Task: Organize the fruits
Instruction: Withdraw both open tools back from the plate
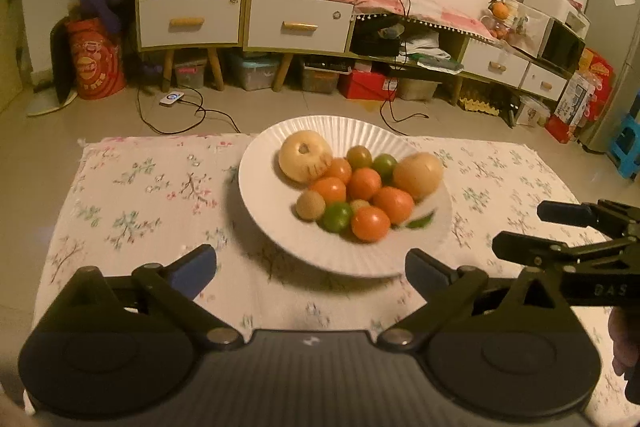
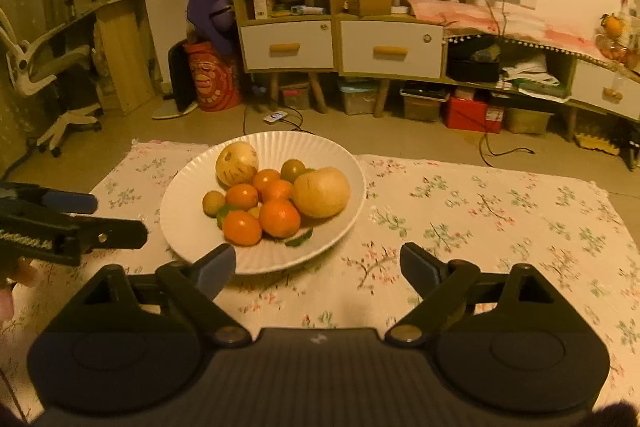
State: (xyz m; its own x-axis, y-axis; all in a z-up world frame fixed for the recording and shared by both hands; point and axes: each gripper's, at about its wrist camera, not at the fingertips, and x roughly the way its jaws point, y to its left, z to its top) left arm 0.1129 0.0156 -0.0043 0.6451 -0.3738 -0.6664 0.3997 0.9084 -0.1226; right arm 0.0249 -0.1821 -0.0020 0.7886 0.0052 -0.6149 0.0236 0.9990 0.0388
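Observation:
A white ridged plate (image 1: 272, 223) (image 2: 184, 227) sits on a floral tablecloth (image 1: 140, 195) (image 2: 480, 211). It holds two pale pears (image 1: 304, 157) (image 2: 322, 191), several orange tangerines (image 1: 370, 223) (image 2: 242, 227), green citrus (image 1: 337, 217) and a brown kiwi (image 1: 311, 205) (image 2: 213, 202). My left gripper (image 1: 310, 271) is open and empty, just in front of the plate. My right gripper (image 2: 316, 269) is open and empty, at the plate's near right rim. Each gripper shows in the other's view, the right one (image 1: 560, 227) and the left one (image 2: 92, 219).
Beyond the table's far edge is bare floor with cables (image 1: 188, 115). Wooden cabinets with drawers (image 1: 244, 19) (image 2: 344, 43), storage boxes and a red bag (image 1: 94, 61) stand along the wall. An office chair (image 2: 52, 75) is at the left.

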